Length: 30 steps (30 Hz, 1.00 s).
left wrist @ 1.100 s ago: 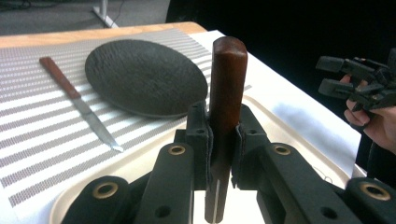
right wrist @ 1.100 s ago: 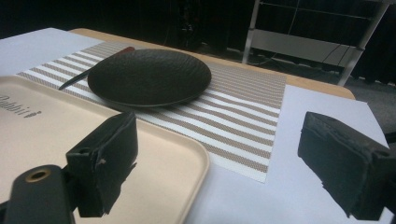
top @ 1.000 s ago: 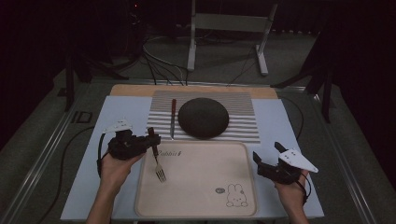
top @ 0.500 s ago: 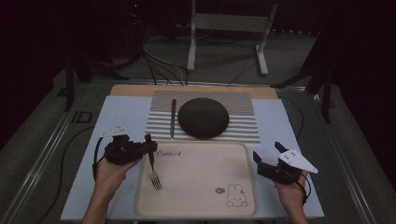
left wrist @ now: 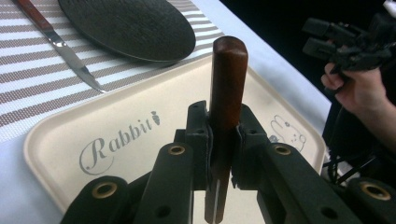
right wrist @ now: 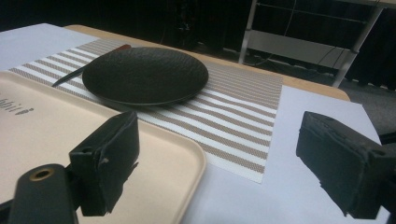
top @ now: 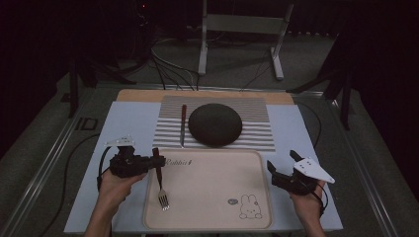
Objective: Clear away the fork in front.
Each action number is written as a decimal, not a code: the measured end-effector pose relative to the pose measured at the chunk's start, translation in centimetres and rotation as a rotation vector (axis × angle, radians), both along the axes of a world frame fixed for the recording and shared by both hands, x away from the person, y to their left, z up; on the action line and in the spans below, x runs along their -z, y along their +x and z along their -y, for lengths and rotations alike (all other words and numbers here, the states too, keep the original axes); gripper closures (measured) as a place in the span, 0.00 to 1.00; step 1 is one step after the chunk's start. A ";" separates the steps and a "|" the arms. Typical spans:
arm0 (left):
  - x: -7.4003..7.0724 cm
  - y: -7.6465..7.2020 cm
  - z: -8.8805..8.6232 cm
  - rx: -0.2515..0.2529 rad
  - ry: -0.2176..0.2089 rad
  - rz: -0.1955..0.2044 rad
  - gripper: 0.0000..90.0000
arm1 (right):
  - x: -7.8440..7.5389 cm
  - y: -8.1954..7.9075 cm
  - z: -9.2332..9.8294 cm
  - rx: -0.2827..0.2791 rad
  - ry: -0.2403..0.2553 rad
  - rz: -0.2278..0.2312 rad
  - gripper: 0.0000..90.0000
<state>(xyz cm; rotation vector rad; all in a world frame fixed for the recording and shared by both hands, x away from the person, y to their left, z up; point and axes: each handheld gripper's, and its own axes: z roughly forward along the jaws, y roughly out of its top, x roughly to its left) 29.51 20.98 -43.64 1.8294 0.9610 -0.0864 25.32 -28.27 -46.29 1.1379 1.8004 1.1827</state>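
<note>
My left gripper point(top: 149, 163) is shut on the dark wooden handle of a fork point(top: 160, 185). The fork's tines point toward the person over the left part of the cream tray point(top: 207, 217); whether they touch it I cannot tell. In the left gripper view the handle point(left wrist: 227, 84) stands up between the two closed pads of the left gripper point(left wrist: 223, 140), above the tray point(left wrist: 56, 140) with its "Rabbit" lettering. My right gripper point(top: 282, 161) is held just off the tray's right edge. Its jaws stand wide open with nothing between them, as the right gripper view shows point(right wrist: 217, 154).
A black plate point(top: 215, 123) sits on a striped placemat point(top: 257, 136) behind the tray, with a wooden-handled knife point(top: 183, 123) to its left. A pale blue sheet point(top: 123, 123) covers the table. Cables and a metal stand point(top: 237, 24) lie beyond the table's far edge.
My left gripper has shifted slightly left and toward the person, carrying the fork with it. The right gripper has stayed in place.
</note>
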 end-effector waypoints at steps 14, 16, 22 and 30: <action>4.8 1.9 1.0 -0.056 0.133 -0.038 0.79 | 0.2 0.0 -0.3 -0.012 -0.012 -0.004 0.15; 5.4 2.1 1.0 -0.073 0.157 -0.042 0.77 | 0.3 0.0 -0.3 -0.012 -0.011 -0.006 0.15; 6.1 2.3 1.2 -0.101 0.258 -0.042 0.75 | 0.3 0.0 -0.4 -0.014 -0.021 -0.004 0.15; 5.9 2.3 0.9 -0.207 0.295 -0.003 0.45 | 0.3 -0.1 -0.4 -0.016 -0.020 -0.003 0.15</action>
